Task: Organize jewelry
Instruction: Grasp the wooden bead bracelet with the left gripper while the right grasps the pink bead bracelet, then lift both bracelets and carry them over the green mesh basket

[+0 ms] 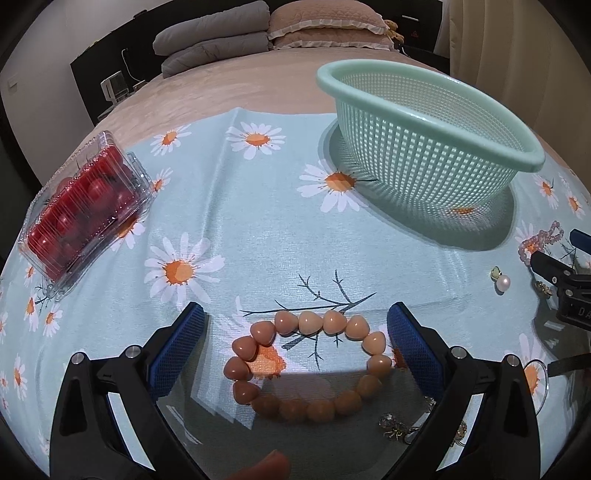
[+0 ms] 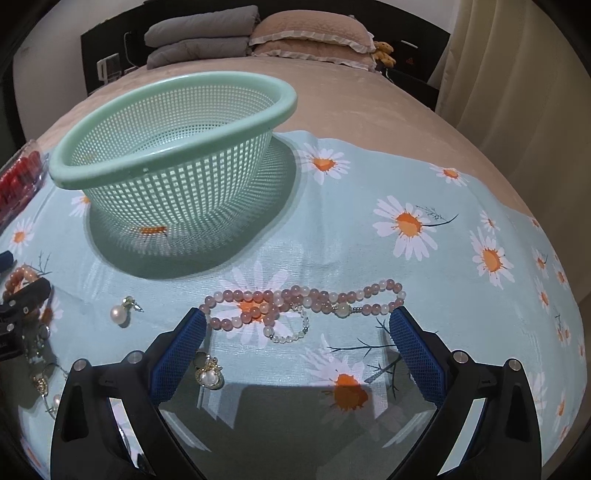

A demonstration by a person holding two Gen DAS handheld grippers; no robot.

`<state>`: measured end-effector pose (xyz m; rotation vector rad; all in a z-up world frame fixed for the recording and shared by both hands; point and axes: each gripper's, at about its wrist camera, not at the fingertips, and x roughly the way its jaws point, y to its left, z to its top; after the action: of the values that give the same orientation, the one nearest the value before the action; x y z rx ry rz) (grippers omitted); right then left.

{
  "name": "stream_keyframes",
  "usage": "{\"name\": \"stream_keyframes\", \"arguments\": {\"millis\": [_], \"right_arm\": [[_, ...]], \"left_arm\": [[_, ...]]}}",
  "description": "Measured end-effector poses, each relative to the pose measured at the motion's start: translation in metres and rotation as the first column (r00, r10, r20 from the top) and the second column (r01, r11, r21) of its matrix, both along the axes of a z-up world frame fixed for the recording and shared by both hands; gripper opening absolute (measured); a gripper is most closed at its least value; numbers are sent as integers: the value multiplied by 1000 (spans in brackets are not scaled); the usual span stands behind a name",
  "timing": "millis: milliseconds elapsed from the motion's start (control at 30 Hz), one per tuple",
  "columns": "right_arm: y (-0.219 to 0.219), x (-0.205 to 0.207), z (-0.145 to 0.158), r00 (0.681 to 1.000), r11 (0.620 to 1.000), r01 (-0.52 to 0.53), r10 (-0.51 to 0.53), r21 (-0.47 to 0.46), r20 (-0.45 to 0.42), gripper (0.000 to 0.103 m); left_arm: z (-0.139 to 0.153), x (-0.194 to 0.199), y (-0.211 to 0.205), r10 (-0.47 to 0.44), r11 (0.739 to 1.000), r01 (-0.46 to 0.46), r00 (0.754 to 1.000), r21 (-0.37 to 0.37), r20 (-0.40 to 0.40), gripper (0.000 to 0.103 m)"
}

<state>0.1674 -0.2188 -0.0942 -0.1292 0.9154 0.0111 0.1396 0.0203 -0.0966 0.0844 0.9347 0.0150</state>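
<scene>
An orange bead bracelet (image 1: 306, 365) lies on the daisy cloth between the open fingers of my left gripper (image 1: 295, 325). A pink and white bead necklace (image 2: 295, 304) lies just ahead of my open, empty right gripper (image 2: 297, 323). A mint green mesh basket (image 1: 424, 122) stands on the cloth beyond; it also shows in the right wrist view (image 2: 177, 147). A pearl earring (image 2: 120, 314) lies left of the necklace, and a gold pearl brooch (image 2: 209, 374) sits by my right gripper's left finger. The necklace also shows at the right edge of the left wrist view (image 1: 541, 238).
A clear box of red cherry tomatoes (image 1: 85, 206) sits at the left of the cloth. More small gold jewelry (image 1: 395, 424) lies near my left gripper's right finger. The cloth lies on a bed with pillows (image 1: 325, 26) and a folded grey quilt (image 1: 214, 37) at the head.
</scene>
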Motion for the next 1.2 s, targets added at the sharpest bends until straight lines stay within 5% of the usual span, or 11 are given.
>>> {"name": "stream_keyframes", "arguments": {"millis": [167,533,633,700,800,900,1200], "right_arm": [[-9,7,-13,1000,996,-4,6,86,-25,97],[-13,3,-16,1000,995,-24,24,99,9,95],[-12,1,-13,998,992,-52,49,114,26,75],[-12,-1,-11,997,989,-75,71,130,37,44],[-17,-2,-9,996,982,-89,83,167,40,20],[-23,-2,-9,995,975,-103,98,199,35,9],[-23,-8,5,989,966,-148,145,210,29,8]], "left_arm": [[-8,4,1,-24,1000,24,1000,-10,-3,99],[-11,6,-1,-16,1000,16,1000,-14,14,99],[-8,2,-3,-57,998,58,998,-27,25,86],[-6,-3,-9,-90,996,91,995,-23,35,68],[-3,-9,-17,-134,991,134,990,-19,41,41],[-1,-11,-21,-156,987,157,987,-23,34,13],[9,-8,-16,-149,985,146,989,-92,-24,11]]}}
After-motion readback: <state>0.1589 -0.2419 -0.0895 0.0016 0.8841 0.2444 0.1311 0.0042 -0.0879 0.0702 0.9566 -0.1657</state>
